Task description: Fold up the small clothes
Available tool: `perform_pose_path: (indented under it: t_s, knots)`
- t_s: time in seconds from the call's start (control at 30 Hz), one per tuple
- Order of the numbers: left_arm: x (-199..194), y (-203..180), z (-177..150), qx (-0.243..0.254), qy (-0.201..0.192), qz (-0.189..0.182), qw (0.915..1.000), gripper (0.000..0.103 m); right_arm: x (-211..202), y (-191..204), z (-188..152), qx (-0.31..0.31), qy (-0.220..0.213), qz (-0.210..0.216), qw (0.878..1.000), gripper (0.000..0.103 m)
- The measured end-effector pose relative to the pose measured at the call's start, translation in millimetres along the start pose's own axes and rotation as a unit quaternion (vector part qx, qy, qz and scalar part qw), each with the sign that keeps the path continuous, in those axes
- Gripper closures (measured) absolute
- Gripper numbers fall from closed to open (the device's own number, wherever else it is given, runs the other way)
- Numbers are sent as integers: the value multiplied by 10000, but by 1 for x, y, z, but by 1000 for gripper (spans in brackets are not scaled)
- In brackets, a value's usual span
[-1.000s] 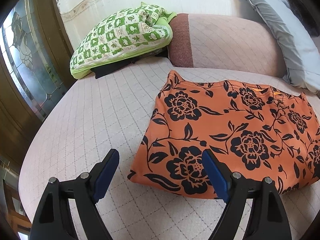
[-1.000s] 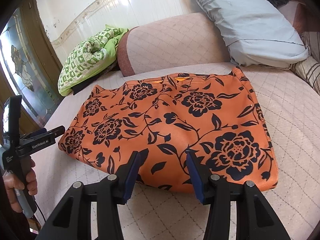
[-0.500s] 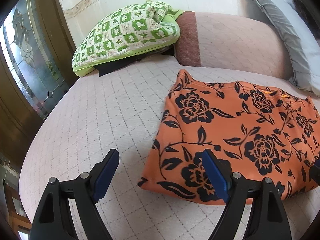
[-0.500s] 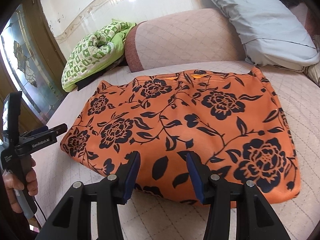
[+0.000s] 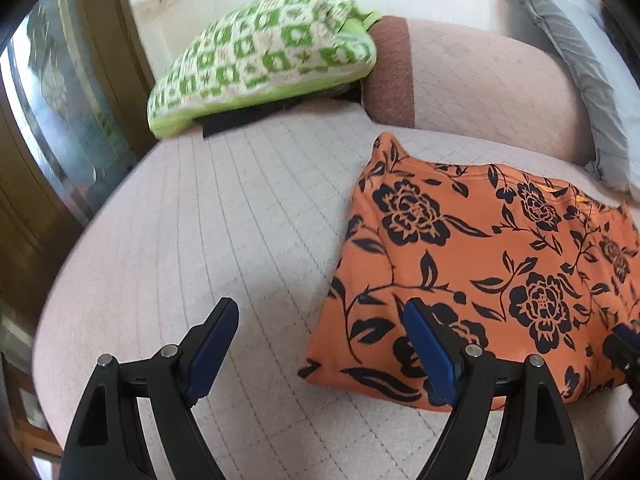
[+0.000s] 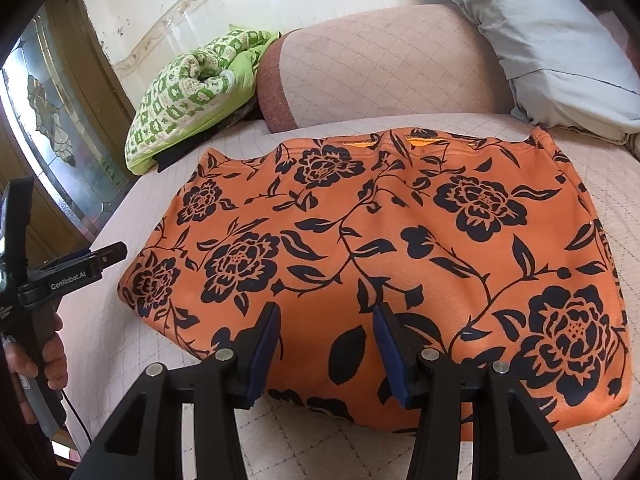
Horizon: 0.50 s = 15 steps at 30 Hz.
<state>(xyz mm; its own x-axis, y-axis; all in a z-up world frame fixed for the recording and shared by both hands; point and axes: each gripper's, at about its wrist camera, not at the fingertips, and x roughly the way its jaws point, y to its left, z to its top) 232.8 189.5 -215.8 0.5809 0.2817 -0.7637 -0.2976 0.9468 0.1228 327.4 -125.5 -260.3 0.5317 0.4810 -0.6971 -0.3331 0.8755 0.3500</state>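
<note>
An orange garment with black flowers (image 5: 480,256) (image 6: 380,236) lies flat, folded into a rectangle, on the quilted pink bed (image 5: 224,240). My left gripper (image 5: 320,340) hangs open and wide by the garment's near left corner, its right finger (image 5: 430,354) over the cloth's edge and its left finger over bare quilt. My right gripper (image 6: 326,340) is open about half way above the garment's near edge, with nothing pinched. In the right wrist view the left gripper (image 6: 80,264) shows at the far left, held by a hand (image 6: 44,360).
A green checked folded blanket (image 5: 260,60) (image 6: 188,96) lies at the back left against a pink bolster (image 5: 480,92). A grey pillow (image 6: 540,48) leans at the back right. A wooden door with stained glass (image 5: 52,120) stands past the bed's left edge.
The garment has slid right in the left wrist view as that gripper moved left. The right gripper has moved in over the near edge. Both jaws kept their width.
</note>
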Motion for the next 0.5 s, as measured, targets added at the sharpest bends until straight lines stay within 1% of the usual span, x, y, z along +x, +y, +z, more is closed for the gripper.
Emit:
perform_pose_path:
  t_s: [0.1,0.17,0.2,0.23,0.3,0.37,0.43,0.47,0.5]
  knots:
    - [7,16,-5,-485,339,-386,9975,18,-3,0,-2,14,-24,-8,10000,51]
    - [13,28,-12,-925,638,-725,9910,18,-6,-1,-3,48,-35,-2,10000,51]
    - [17,35,-17,-1179,811,-919,9854,18,-7,-1,-4,60,-40,1,10000,51]
    - [22,42,-23,-1454,990,-1140,9778,18,-8,-1,-5,63,-43,1,10000,51]
    - [29,50,-34,-1919,1273,-1568,9604,18,-10,-1,-7,53,-45,3,10000,51]
    - [34,56,-43,-2277,1460,-1887,9440,18,-12,0,-10,36,-50,8,10000,51]
    - [37,58,-51,-2571,1586,-2121,9294,18,-14,1,-12,26,-48,10,10000,51]
    - [38,57,-54,-2665,1627,-2209,9239,18,-15,1,-13,20,-47,3,10000,51]
    - [38,55,-56,-2706,1635,-2244,9218,18,-15,1,-14,16,-47,-5,10000,51]
